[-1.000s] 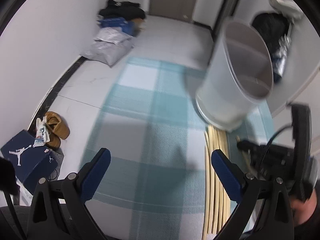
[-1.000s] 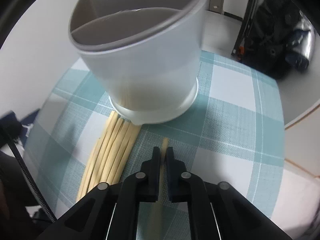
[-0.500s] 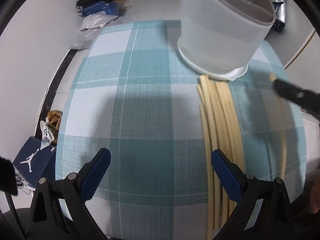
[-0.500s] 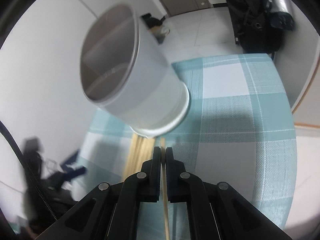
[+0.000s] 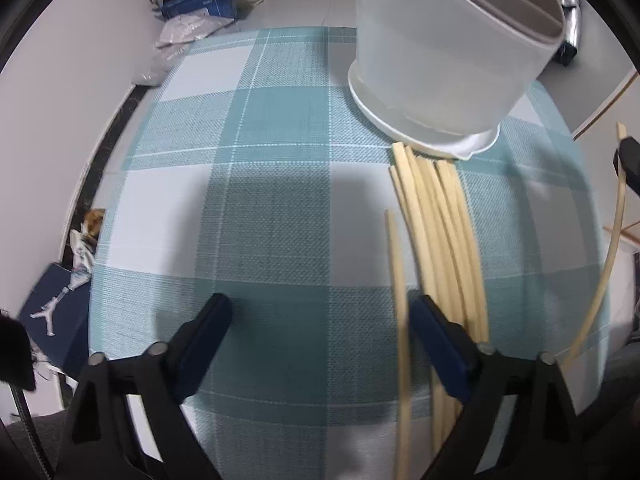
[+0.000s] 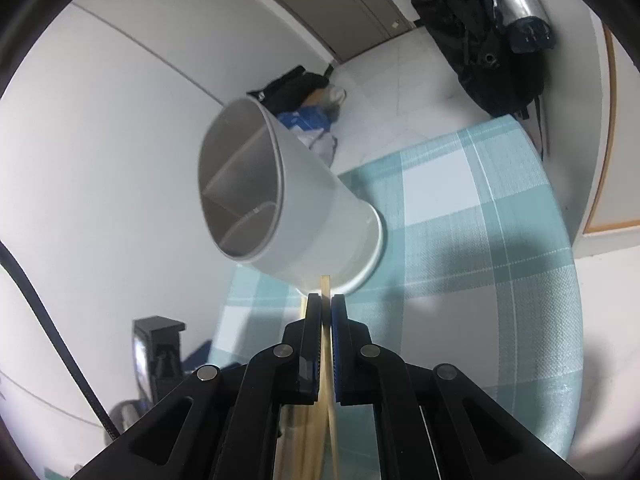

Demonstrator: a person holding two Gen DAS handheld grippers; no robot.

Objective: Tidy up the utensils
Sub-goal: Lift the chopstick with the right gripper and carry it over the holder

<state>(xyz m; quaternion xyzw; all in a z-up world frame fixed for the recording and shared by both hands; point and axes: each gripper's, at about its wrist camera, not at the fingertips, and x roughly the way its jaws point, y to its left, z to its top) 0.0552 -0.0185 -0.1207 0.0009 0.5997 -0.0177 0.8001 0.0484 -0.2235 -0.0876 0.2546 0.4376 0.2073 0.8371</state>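
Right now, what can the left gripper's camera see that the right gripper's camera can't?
Only the left wrist view shows the shoebox on the floor and the left gripper, jaws apart over one loose chopstick. Only the right wrist view shows the black backpack and the divider inside the holder. Both show the white utensil holder, the checked tablecloth, the chopstick pile, and the right gripper shut on a chopstick.

Two handheld grippers of black plastic, built as open triangular frames. On the left gripper (image 5: 320,336), dark blue pads (image 5: 436,340) lining both fingers, silver screw heads at the finger pivots just behind the pads. On the right gripper (image 6: 326,312), the same blue pad faces, four round silver screws behind them, a black cable (image 6: 48,320) curving away left of the frame.
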